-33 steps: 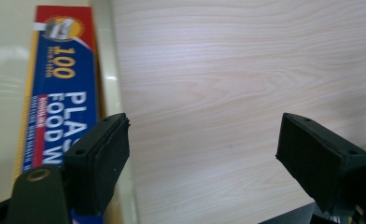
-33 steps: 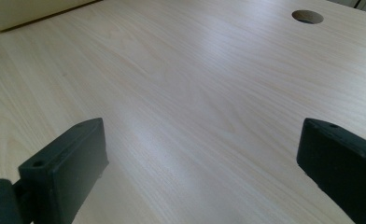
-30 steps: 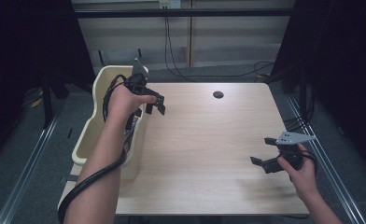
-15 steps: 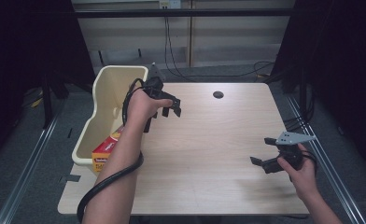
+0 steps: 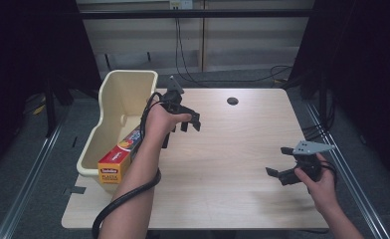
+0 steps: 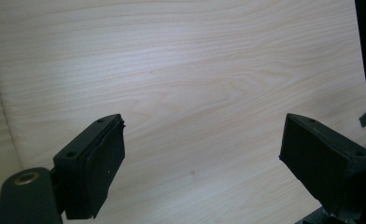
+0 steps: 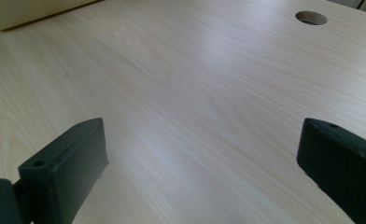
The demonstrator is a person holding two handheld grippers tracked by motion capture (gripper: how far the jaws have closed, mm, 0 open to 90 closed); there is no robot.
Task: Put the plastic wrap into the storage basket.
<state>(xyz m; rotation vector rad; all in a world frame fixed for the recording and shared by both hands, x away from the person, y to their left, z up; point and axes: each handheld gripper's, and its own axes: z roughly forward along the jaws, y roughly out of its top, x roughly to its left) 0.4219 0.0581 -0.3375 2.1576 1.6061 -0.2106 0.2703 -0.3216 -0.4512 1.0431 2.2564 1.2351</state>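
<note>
Bin point(image 5: 121, 94) sits at the tabletop's point(image 5: 233, 149) left edge, partly overhanging it. Box point(image 5: 117, 162) lies in the bin's near end, one end over the near rim. Cable hole point(image 5: 232, 101) at the far side, right of centre. My left tongs point(image 5: 183, 121) hang over the tabletop just right of the bin. My right tongs point(image 5: 281, 164) are near the right edge, well apart from the left.

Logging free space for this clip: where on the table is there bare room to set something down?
Bare wood runs between the left gripper and right gripper, from the cable hole to the near edge. The left edge is crowded: the cream bin holding a wrap box.
</note>
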